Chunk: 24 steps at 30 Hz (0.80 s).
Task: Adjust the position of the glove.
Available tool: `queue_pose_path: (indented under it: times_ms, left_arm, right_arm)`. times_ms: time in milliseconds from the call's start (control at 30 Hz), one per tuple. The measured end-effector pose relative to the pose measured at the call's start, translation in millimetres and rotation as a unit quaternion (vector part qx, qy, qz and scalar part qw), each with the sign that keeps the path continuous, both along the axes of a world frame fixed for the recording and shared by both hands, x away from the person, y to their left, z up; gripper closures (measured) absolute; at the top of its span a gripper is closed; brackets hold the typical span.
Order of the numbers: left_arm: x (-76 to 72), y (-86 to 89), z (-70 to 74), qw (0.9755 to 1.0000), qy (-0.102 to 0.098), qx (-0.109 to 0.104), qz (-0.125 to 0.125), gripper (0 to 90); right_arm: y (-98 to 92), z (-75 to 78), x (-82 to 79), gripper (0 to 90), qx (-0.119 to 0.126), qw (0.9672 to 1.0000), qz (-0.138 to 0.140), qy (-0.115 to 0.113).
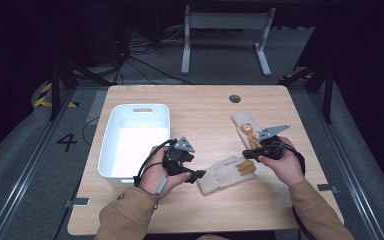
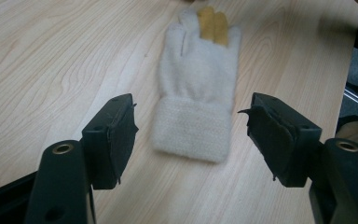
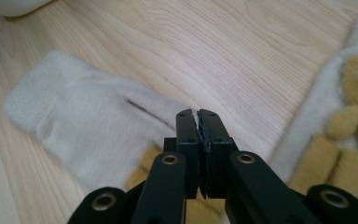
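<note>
A cream glove point(image 1: 225, 172) with yellow fingertips lies flat on the wooden table, cuff toward my left gripper point(image 1: 198, 175). In the left gripper view the cuff point(image 2: 191, 133) sits just ahead of and between the open jaws of the left gripper point(image 2: 191, 121), untouched. My right gripper point(image 1: 245, 153) hovers over that glove's finger end. In the right gripper view the right gripper point(image 3: 198, 116) is shut above the glove point(image 3: 93, 126), with nothing visible between its pads. A second matching glove point(image 1: 245, 127) lies farther back, and it appears in the right gripper view as the second glove point(image 3: 349, 116) at the right edge.
A white plastic bin point(image 1: 111, 145) stands on the left part of the table point(image 1: 200, 107), close to my left hand. A round cable hole point(image 1: 235, 98) sits near the far edge. Bare wood stretches behind the gloves and along the front edge.
</note>
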<state>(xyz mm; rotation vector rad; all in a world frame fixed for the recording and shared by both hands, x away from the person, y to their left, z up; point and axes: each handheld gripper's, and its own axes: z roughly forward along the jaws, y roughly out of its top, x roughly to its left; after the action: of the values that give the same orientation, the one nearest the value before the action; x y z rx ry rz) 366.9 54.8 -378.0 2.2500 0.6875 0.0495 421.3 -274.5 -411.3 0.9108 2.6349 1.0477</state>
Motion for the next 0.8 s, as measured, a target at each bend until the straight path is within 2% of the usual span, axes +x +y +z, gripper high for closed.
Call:
queue_pose_path:
  times_ms: [100,367,567,800]
  left_arm:
    - [-2.8,3.0,-0.3,0.9999,-0.004,0.012,0.0,33.3]
    - [-3.0,6.3,-0.3,0.9999,-0.002,0.01,0.004,32.6]
    - [-2.3,6.2,-1.3,0.9999,-0.001,0.011,0.005,32.3]
    - [-1.3,5.2,-3.9,0.9999,0.0,0.015,0.005,31.7]
  right_arm:
    - [12.1,-4.8,12.7,88.6,-0.001,0.9999,0.006,0.009]
    - [27.7,-15.8,23.0,88.9,-0.016,0.9998,0.008,0.013]
    - [27.2,-22.7,26.5,88.5,-0.018,0.9998,0.0,0.009]
    - [23.5,-30.7,28.4,88.7,-0.036,0.9992,-0.006,0.014]
